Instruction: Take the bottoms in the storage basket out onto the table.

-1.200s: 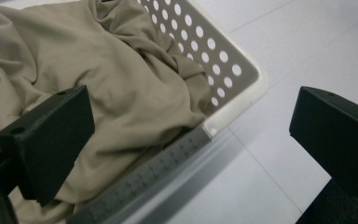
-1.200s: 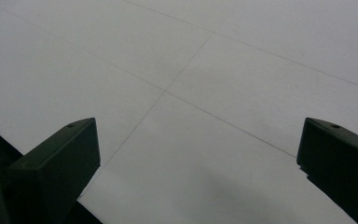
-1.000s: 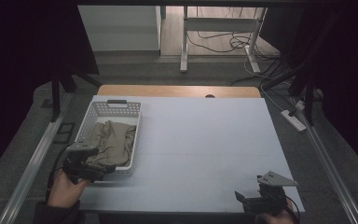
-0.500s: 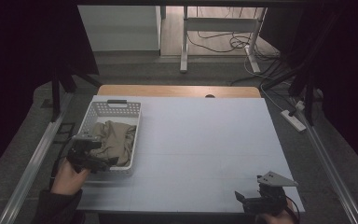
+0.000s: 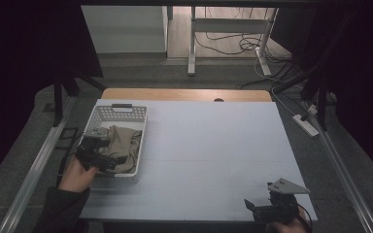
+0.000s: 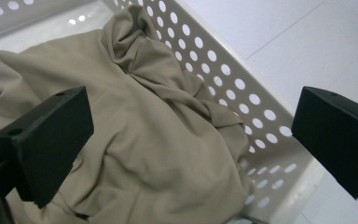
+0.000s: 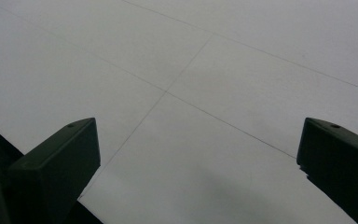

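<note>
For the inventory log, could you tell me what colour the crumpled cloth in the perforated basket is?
Plain beige crumpled cloth, clearest in the left gripper view.

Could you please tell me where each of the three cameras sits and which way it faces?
High view: above the person's side, facing forward and down on the table; both hands and claws enter below.
Left gripper view: on the left claw, looking into the basket at the beige cloth; jaws apart.
Right gripper view: on the right claw, facing bare tabletop; jaws apart.
Shared: high and left views both show basket and cloth.
</note>
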Demonstrator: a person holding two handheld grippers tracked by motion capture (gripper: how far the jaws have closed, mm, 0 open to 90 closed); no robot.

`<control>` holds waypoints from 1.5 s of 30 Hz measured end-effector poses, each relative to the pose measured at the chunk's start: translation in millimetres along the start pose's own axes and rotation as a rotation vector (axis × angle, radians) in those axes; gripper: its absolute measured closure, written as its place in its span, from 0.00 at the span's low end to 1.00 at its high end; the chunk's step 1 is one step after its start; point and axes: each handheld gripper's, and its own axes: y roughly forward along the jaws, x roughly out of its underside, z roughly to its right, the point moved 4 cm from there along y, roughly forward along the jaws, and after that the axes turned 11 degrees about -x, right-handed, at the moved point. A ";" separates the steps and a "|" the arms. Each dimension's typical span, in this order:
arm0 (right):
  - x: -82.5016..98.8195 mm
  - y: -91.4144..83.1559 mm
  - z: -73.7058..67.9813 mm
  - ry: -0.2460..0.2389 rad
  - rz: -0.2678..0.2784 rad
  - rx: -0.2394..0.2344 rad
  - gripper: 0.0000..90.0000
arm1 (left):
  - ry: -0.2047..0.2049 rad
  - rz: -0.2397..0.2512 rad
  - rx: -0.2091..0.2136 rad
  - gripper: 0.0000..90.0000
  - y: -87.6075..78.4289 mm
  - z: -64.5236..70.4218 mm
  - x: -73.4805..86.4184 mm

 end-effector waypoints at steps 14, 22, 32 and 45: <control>0.0 0.2 -0.1 -0.001 -0.002 -0.001 0.00 | 0.046 0.021 0.021 0.00 16.3 -15.8 -20.0; 0.0 0.4 -0.2 -0.002 -0.004 -0.003 0.00 | -0.001 -0.056 -0.029 0.00 27.6 -32.6 -26.6; 0.0 0.5 -0.1 -0.001 -0.003 -0.006 0.00 | 0.058 -0.178 -0.031 0.00 51.0 -43.4 -21.8; 0.0 0.2 0.2 0.001 0.000 -0.006 0.00 | 0.092 -0.378 -0.055 0.00 91.3 -49.6 -9.2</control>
